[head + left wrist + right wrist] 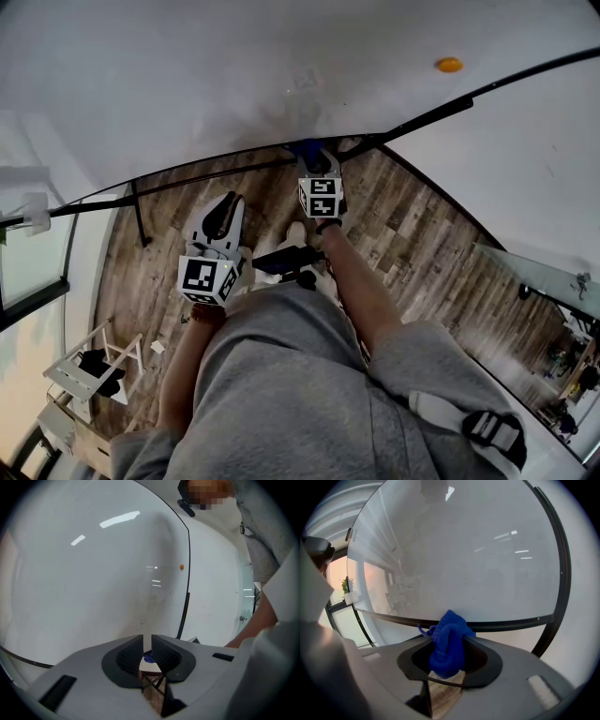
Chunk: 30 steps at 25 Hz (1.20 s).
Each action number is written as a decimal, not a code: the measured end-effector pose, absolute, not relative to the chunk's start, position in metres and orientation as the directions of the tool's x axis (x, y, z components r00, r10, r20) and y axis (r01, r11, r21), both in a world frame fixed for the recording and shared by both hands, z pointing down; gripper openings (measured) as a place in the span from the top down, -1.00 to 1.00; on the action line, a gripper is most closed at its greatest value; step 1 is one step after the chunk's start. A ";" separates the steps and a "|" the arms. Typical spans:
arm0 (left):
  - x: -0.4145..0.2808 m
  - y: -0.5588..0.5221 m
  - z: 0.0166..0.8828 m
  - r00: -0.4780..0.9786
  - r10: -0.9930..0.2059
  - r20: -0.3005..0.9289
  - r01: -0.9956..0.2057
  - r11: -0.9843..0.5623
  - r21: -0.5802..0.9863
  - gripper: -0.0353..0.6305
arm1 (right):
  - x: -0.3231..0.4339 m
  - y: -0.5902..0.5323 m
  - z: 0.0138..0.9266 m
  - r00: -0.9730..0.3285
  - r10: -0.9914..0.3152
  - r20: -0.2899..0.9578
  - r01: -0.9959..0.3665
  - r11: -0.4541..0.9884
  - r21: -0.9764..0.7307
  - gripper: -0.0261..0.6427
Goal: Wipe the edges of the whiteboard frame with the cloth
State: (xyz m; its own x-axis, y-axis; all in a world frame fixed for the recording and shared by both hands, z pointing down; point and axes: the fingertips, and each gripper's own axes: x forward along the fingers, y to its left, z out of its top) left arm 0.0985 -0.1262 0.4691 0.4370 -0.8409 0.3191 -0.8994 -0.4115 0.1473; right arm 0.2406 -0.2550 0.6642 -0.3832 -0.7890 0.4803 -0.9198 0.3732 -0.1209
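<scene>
Pinching one cloth [449, 631], right tongs [450, 643] (left tongs [146, 645] ajar), one whiteboard frame [511, 623]

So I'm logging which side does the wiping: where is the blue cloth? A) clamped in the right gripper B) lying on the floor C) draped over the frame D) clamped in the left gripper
A: the blue cloth is bunched between the jaws of the right gripper, while the left gripper has its jaws narrowly apart with nothing between them.
</scene>
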 end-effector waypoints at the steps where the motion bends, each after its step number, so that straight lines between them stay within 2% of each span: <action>1: 0.097 -0.126 0.470 0.435 -0.842 0.319 -0.900 -0.410 0.147 0.71 | 0.238 -0.255 0.664 -0.386 -0.788 0.480 -0.919 0.375 -0.122 0.49; 30: 0.022 -0.129 0.470 0.434 -0.837 0.334 -0.901 -0.406 0.153 0.71 | 0.175 -0.243 0.662 -0.372 -0.785 0.495 -0.925 0.358 -0.129 0.49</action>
State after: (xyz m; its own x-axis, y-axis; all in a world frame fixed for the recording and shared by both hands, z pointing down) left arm 0.0224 -0.1294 0.4696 0.4340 -0.8367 0.3341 -0.9009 -0.4060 0.1533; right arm 0.1754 -0.2431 0.6623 -0.3724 -0.7850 0.4952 -0.9250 0.3577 -0.1286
